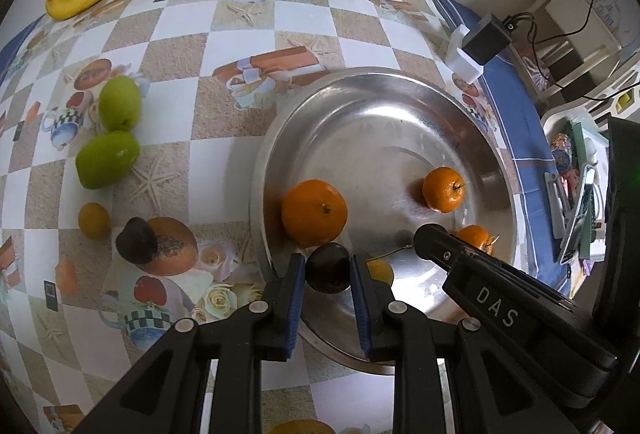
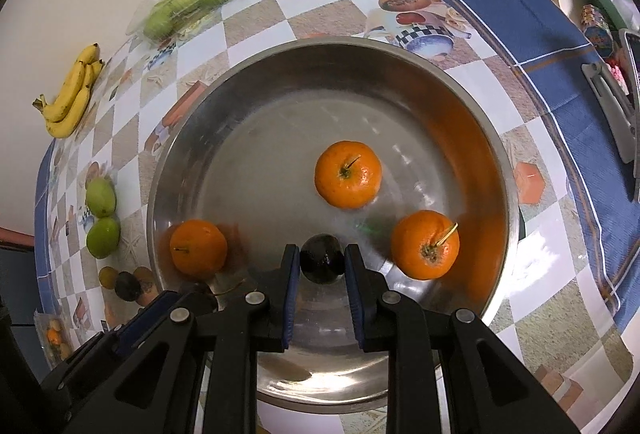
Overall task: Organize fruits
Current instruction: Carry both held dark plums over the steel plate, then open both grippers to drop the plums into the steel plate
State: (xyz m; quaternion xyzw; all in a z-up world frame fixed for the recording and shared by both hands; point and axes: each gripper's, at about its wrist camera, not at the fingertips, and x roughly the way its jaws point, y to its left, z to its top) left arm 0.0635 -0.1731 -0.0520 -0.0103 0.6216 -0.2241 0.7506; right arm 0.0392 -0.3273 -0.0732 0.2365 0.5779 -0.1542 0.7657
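Here: wide round steel bowl [image 2: 472, 138] on checkered tablecloth [image 1: 240, 46], holding three oranges [image 2: 347, 180]. Over bowl's near side, left gripper [image 1: 328, 266] pinching a dark round fruit [image 1: 328, 272]; right gripper [image 2: 322, 260] likewise pinching another dark round fruit [image 2: 322, 262]. Outside, beside bowl: two green fruits [image 1: 119, 108].

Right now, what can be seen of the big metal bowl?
The metal bowl is wide, round and shallow, of dull silver steel with a scuffed, reflective inside. It sits upright on the patterned tablecloth. Three oranges lie apart on its floor, their colour mirrored in the wall. The left gripper and the right gripper each hold a dark round fruit over its near side.
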